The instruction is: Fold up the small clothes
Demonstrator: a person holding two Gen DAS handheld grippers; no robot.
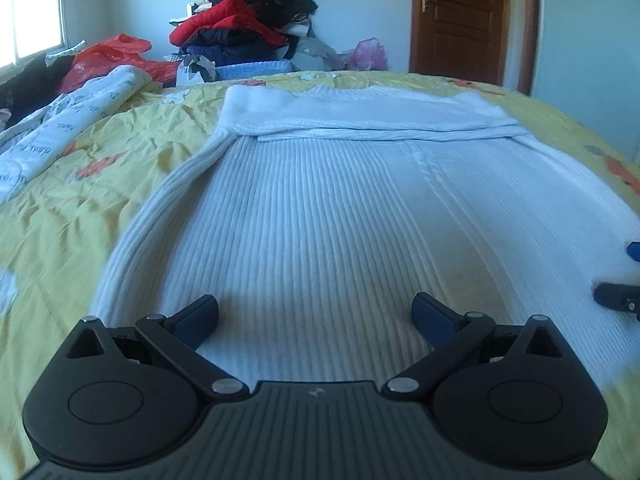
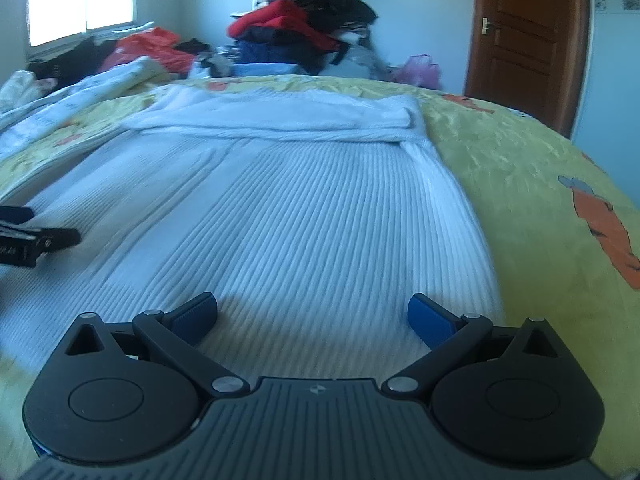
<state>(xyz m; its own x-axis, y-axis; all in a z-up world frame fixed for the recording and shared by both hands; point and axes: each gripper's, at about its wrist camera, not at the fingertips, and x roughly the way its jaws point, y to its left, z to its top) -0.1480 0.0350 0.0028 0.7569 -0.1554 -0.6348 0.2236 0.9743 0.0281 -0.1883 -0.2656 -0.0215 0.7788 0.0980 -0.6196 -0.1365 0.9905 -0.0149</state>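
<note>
A white ribbed knit sweater (image 1: pixel 320 208) lies flat on the yellow bedsheet (image 1: pixel 80 208), with its sleeves folded across the far end. It also shows in the right wrist view (image 2: pixel 288 208). My left gripper (image 1: pixel 316 316) is open and empty, low over the sweater's near left part. My right gripper (image 2: pixel 312 314) is open and empty, low over the sweater's near right part. The right gripper's tip shows at the right edge of the left wrist view (image 1: pixel 616 296). The left gripper shows at the left edge of the right wrist view (image 2: pixel 36 240).
A pile of dark and red clothes (image 1: pixel 244 28) stands beyond the bed's far edge. A white printed quilt (image 1: pixel 60 128) and a red plastic bag (image 1: pixel 112 56) lie at the far left. A brown door (image 1: pixel 460 16) is at the back right.
</note>
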